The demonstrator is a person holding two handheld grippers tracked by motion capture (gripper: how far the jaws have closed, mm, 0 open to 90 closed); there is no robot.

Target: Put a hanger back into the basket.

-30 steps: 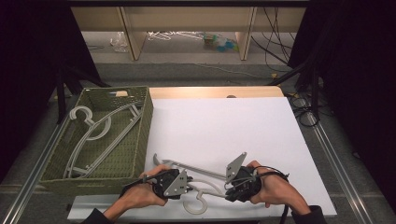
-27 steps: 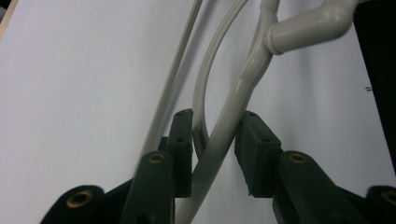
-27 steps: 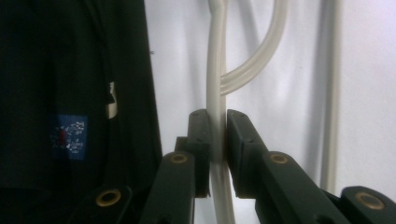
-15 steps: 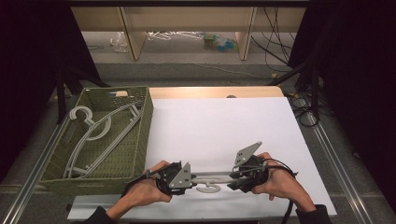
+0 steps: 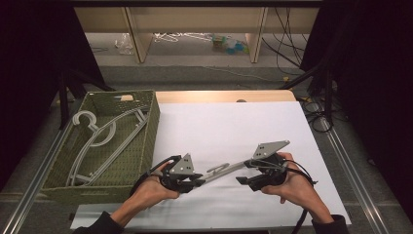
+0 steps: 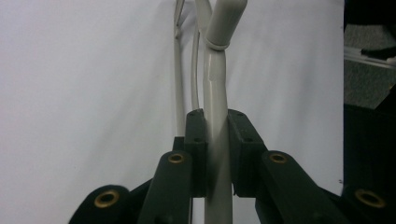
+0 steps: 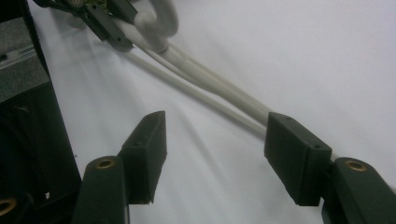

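2 forearms: both come in from the near edge of the high view and angle inward over the white table cover (image 5: 234, 126), each hand wrapped around the body of its gripper.
Left hand (image 5: 148, 192): palm curled over the back of its tool, wrist low, forearm slanting up from the lower left.
Left gripper (image 5: 195, 179): points right and slightly away from the person; its jaws have just been closing and now clamp the grey plastic hanger (image 5: 225, 169) near the neck below its hook. In the left gripper view the 2 pads (image 6: 196, 140) press on either side of the hanger's stem (image 6: 215, 116).
Right hand (image 5: 292, 183): cupped under its tool, fingers folded round the housing, forearm slanting up from the lower right.
Right gripper (image 5: 246, 179): points left toward the other tool; its jaws have just been opening. In the right gripper view the 2 pads (image 7: 149, 140) stand apart, and the hanger's bars (image 7: 219, 93) run up to the right-hand pad without being pinched.
Hanger position: lifted just above the cover, spanning the gap between the 2 grippers, hook end at the left gripper.
Woven basket (image 5: 148, 141): farther off at the left edge of the cover, well apart from the right gripper.
Second hanger (image 5: 97, 139): 1 grey hanger lying flat inside the basket.
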